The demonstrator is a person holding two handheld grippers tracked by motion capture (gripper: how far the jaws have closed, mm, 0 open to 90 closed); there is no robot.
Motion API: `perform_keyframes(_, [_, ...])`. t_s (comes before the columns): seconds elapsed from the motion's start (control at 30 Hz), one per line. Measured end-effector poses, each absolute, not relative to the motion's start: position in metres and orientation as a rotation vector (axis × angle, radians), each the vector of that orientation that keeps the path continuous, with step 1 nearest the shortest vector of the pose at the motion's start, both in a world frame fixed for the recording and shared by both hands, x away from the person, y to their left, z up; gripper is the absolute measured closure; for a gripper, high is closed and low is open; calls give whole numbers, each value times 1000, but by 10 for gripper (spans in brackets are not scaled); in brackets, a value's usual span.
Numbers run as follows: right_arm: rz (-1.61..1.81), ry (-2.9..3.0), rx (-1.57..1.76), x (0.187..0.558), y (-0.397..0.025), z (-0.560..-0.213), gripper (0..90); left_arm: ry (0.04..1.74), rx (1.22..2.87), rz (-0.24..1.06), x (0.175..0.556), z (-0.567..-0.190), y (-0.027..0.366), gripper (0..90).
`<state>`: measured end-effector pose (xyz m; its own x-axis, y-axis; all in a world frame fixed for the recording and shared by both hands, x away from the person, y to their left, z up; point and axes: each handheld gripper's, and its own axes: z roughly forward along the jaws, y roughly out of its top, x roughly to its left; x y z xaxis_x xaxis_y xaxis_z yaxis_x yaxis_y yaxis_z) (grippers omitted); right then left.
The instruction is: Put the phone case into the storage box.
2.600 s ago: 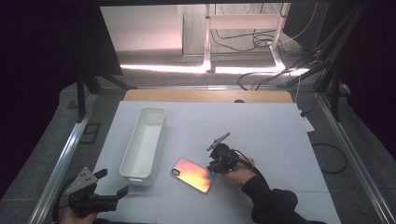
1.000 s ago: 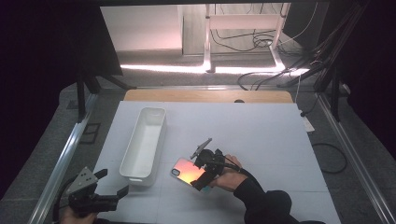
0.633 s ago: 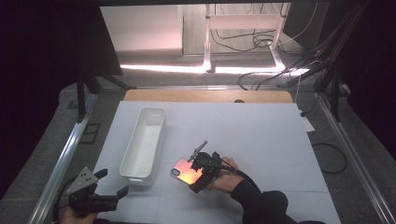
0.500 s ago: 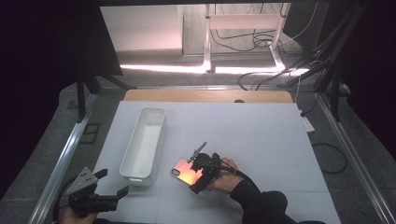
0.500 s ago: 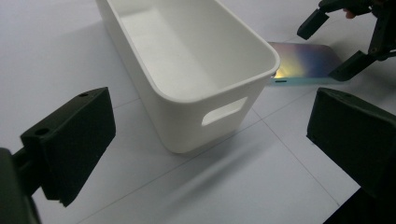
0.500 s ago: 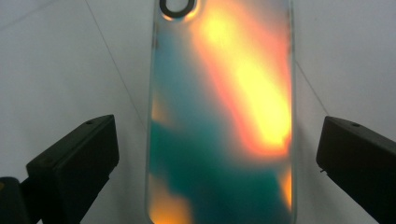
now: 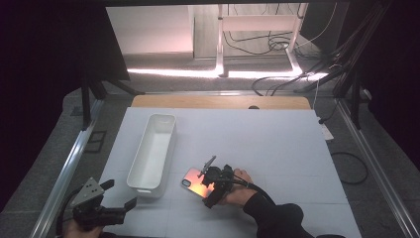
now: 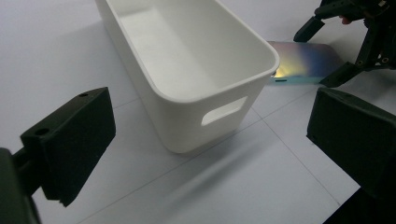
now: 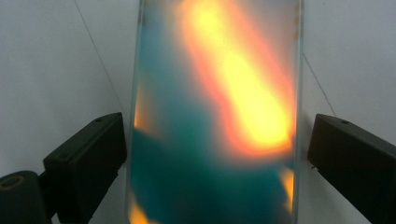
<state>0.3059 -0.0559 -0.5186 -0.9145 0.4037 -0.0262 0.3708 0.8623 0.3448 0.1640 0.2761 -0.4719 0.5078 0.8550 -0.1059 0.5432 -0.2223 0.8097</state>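
A phone point(image 7: 194, 182) with a shiny orange-and-teal back lies flat on the white table, just right of a white bin point(image 7: 144, 190). My right gripper point(image 7: 204, 187) is open, low over the phone, one jaw on each long side and a small gap to each edge. In the right gripper view the phone point(image 9: 215, 116) runs between the two jaws of the right gripper point(image 9: 215, 154). My left gripper point(image 7: 120, 194) is open and holds nothing at the table's near left corner. In the left gripper view it point(image 8: 217, 135) faces the bin's point(image 8: 187, 121) near end wall.
The bin is long, empty and has a handle slot in its near end. A wooden strip point(image 7: 218, 101) edges the table's far side. Metal rails point(image 7: 69, 168) run along both sides, and cables point(image 7: 297, 74) lie on the floor beyond.
My right gripper has moved left from beside the phone to straddle it, jaws open. The phone, the bin and the left gripper have not moved.
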Motion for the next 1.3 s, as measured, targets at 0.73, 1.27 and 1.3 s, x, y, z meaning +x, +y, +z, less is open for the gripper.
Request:
perform_keyframes(0.73, [567,2955,600,306,-65,-512,171,1152,1905,469,164,-472,276,19])
perform_keyframes(1.27, [712,2906,628,307,-81,-495,170,1178,1866,452,165,-472,280,6])
perform_keyframes(1.3, [718,2902,629,307,-82,-494,170,1178,1861,446,165,-472,280,6])
